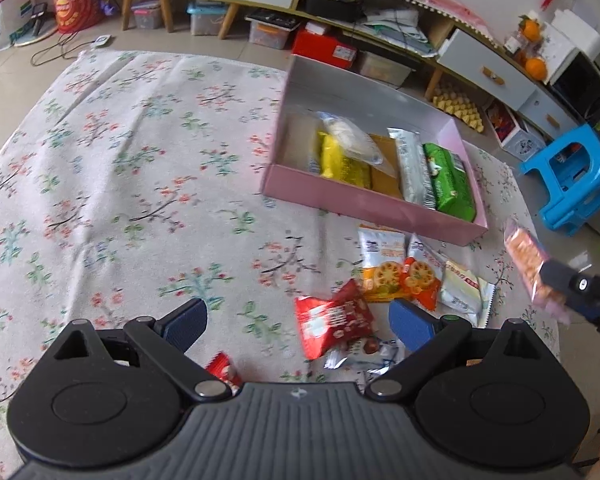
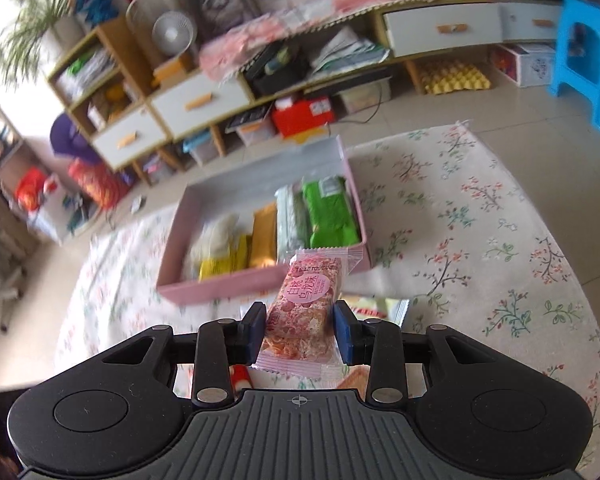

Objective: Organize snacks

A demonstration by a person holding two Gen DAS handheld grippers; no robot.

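From the left wrist view, we see the pink box (image 1: 364,200) sitting near the far right part of the surface (image 1: 120,160), which is covered with a floral cloth. Part of the job is done: inside the box lie a clear pack (image 1: 350,136), a yellow pack (image 1: 340,160), an amber pack (image 1: 386,168), a silver pack (image 1: 412,168) and a green pack (image 1: 448,178), roughly side by side. The far-left part of the box is bare. More remains on the cloth between the box and us: a red pack (image 1: 332,320), two lotus-root chip packs (image 1: 396,272), a pale pack (image 1: 462,292), a foil pack (image 1: 364,354) part-hidden under the red one, and another red pack (image 1: 224,370) just at the claw's body. Our left claw (image 1: 298,320) stands wide apart and empty above these, the red pack showing between its pads but untouched. At the right edge the right claw (image 1: 552,280) carries a pink bar (image 1: 526,264) in the air.

From the right wrist view, our right claw (image 2: 300,332) is clenched on the pink bar (image 2: 304,312), both pads pressing its sides, the bar pointing toward the near wall of the box (image 2: 220,284). The bar is held off the cloth, short of the box and not yet inside. The same five packs show in the box, blurred.

We judge the task to be about half done: five in, one in transit, and six or so waiting on the surface.
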